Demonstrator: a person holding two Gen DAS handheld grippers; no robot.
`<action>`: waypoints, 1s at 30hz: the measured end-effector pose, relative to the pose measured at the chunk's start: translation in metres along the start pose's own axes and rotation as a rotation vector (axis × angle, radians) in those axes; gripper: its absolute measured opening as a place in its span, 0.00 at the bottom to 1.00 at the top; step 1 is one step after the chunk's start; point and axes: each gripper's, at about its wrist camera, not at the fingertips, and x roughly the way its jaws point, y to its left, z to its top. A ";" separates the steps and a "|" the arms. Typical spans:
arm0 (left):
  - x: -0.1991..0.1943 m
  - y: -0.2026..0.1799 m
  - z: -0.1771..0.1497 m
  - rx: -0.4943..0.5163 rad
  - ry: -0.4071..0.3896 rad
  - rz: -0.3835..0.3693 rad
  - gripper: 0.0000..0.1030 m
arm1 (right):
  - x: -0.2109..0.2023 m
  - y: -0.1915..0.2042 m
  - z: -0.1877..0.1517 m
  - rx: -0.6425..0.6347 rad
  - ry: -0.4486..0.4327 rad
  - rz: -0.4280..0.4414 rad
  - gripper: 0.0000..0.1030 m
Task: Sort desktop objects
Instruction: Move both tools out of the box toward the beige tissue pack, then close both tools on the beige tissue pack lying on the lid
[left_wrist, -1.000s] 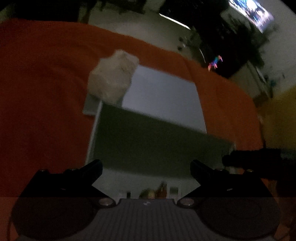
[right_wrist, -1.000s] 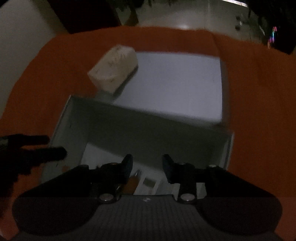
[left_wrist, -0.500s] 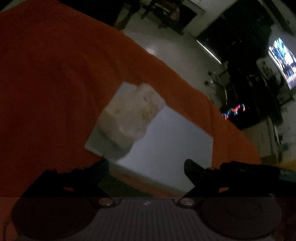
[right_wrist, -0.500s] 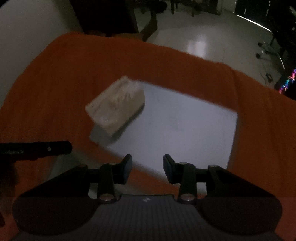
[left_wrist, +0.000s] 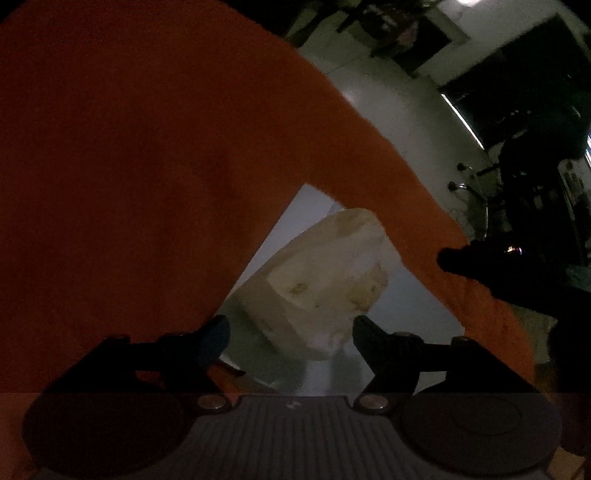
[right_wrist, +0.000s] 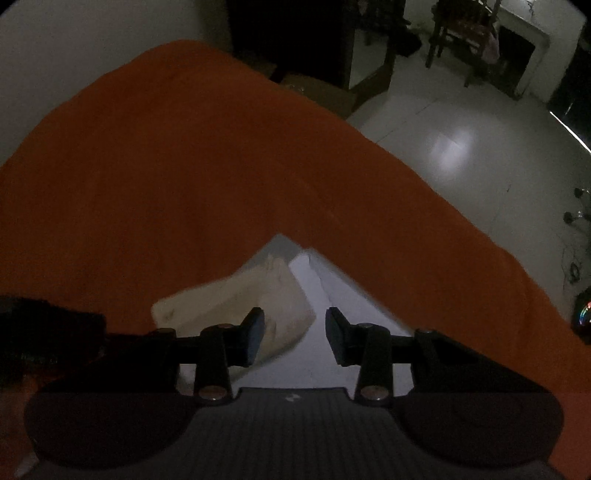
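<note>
Item: pale tissue pack (left_wrist: 317, 280), lower centre of frame, lying on a white sheet (right_wrist: 332, 295) over the orange-covered worktop (left_wrist: 147, 147).
Left claw (left_wrist: 291, 332): unclenched, jaws just been narrowing, astride the pack, presumably to lift it.
Right claw (right_wrist: 295, 332): part-open, empty, beside it.

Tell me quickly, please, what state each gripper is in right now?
Left gripper: open, jaws just closing in around the pale tissue pack, not yet pressing it.
Right gripper: open, holding nothing.

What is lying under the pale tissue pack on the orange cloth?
The tissue pack rests on a flat white board, near its corner, and the board lies on the orange cloth. Whatever sits directly beneath the pack is covered.
</note>
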 end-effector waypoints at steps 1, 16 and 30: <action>0.005 0.002 0.001 -0.009 0.016 -0.001 0.62 | 0.009 -0.001 0.004 0.001 0.012 0.005 0.40; 0.052 0.000 -0.001 -0.024 0.125 -0.005 0.32 | 0.113 0.011 0.022 -0.122 0.151 -0.065 0.39; 0.053 -0.020 -0.002 0.132 0.118 0.017 0.15 | 0.097 -0.031 -0.043 0.425 0.284 -0.156 0.10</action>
